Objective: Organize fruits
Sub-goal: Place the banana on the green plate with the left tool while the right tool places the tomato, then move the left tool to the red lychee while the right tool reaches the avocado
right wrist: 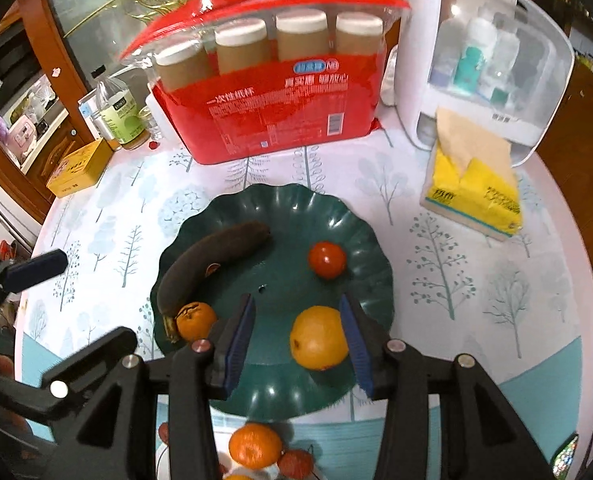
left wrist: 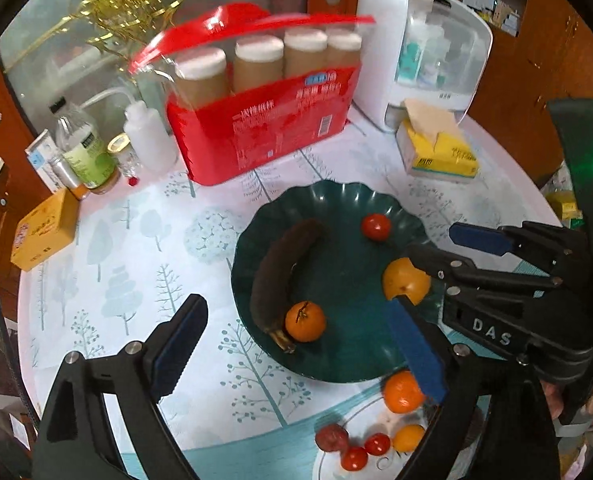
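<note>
hovering over the green bowl [right wrist: 360, 232], your right gripper [right wrist: 300, 344] stood spread wide around the orange [right wrist: 318, 338], which sat inside the bowl; your left gripper [left wrist: 296, 344] gaped too, grasping nothing.

Bright, even indoor light; strong fisheye bending.
Glare dots the green plate [right wrist: 368, 248]; the red package [left wrist: 256, 128] looks motion-blurred, corners black.

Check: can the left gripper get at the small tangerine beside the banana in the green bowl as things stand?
Probably yes. The left gripper is open, and the tangerine lies exposed from above. The banana touches its far side, so a finger may nudge it; the right gripper sits over the orange.
</note>
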### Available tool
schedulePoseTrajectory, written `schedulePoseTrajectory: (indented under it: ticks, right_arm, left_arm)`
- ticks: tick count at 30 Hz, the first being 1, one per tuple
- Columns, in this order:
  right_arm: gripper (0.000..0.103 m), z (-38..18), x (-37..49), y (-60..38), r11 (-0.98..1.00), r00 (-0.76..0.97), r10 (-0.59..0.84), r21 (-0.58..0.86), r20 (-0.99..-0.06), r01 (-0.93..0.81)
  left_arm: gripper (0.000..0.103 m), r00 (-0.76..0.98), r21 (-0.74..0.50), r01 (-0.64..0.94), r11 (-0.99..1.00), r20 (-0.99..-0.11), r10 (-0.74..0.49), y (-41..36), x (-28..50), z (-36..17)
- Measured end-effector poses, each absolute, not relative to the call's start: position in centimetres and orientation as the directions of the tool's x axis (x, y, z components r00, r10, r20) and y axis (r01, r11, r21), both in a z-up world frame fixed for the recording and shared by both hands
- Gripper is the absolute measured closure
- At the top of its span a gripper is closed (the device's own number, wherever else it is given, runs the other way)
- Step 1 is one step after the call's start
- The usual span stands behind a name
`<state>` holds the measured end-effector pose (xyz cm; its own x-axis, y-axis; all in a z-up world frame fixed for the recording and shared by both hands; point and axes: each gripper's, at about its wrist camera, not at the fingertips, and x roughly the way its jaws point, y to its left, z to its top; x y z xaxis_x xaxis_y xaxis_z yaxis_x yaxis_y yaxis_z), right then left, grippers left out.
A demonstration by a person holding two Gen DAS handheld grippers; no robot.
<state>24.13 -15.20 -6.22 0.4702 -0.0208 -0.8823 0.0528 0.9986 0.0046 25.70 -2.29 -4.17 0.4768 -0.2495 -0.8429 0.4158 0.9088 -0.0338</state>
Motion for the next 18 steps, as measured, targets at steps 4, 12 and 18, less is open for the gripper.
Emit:
schedulePoseTrajectory:
  ticks: [4, 12, 18]
  right_arm:
    - [0.058, -4.5, 22.7, -14.8, 0.999, 0.485, -0.027, -0.007, -0.874, 0.042]
    - [0.055, -1.5, 19.7, -14.2, 0.999, 0.525, -0.028, -0.011, -0.85, 0.034]
    - [0.05, 0.1, 17.0, -13.7, 1.0, 0.555, -0.023, -0.012, -0.832, 0.024]
  left_arm:
    - [0.011, 0.483, -0.04, 0.396, 0.917, -0.84, -0.246, -1.9, 24.3, -2.5]
    - [0.011, 0.486, -0.032, 0.378, 0.925, -0.844, -0.227, -1.0, 20.5, -0.1]
    - [0.011, 0.513, -0.029, 0.344, 0.939, -0.831, -0.213, 0.0, 17.8, 1.3]
